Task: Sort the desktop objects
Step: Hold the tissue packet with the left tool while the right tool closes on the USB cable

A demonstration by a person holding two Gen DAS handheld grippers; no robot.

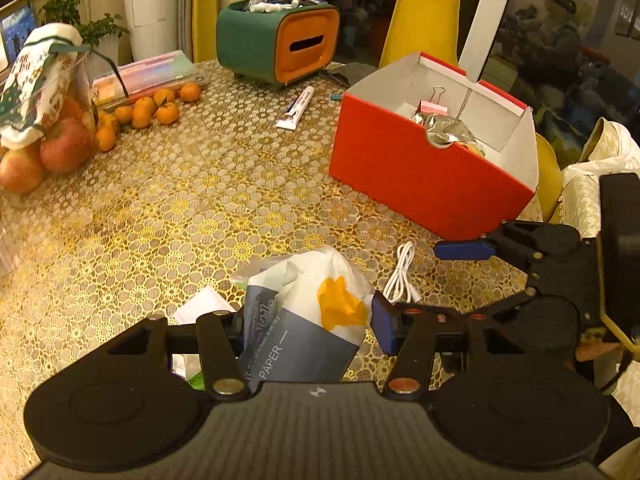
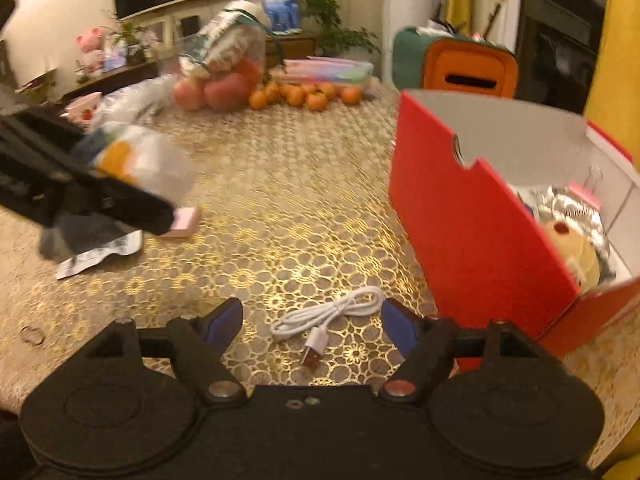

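Left gripper [image 1: 308, 328] clenched on grey-and-white plastic tissue pack with orange patch [image 1: 308, 316], held just in front of red cardboard box [image 1: 416, 176]. Right gripper [image 2: 312, 320] released, jaws wide, nothing pinched, straddling coiled white USB cable [image 2: 324, 316] lying on gold-patterned tablecloth [image 2: 280, 208] just before box's near corner. Best move, probably: lower straight, pinch bundled middle of coil, not loose plug end; keep clear of box wall. Count: one cable, one tissue pack, one box, two grippers.
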